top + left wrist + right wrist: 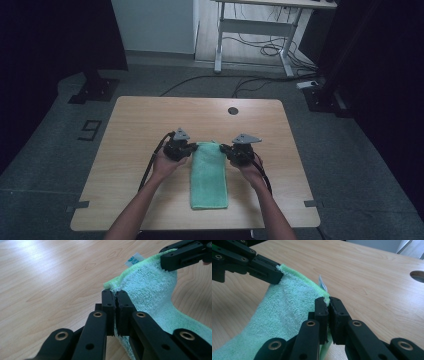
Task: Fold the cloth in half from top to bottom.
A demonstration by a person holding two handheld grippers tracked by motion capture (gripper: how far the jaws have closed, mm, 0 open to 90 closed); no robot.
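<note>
Nearest the camera, two forearms came in from the bottom edge of the high view. The green towel (209,175) lay lengthwise on the wooden bench (130,130), its near end flat by the front edge. Its far end was lifted off the wood, held between the two grippers.

Left gripper (115,293): jaws closed tight on the towel's far left corner (pile squeezed between the pads). Right gripper (329,300): jaws likewise clamped on the far right corner, beside a small white label (322,283). Each gripper view showed the other gripper biting the opposite corner, the far hem stretched between them.

Past the towel, bare bench, then a round cable hole (233,110) near the far edge. Beyond the bench: grey floor, loose cables (260,47) and a white desk frame (255,30).
</note>
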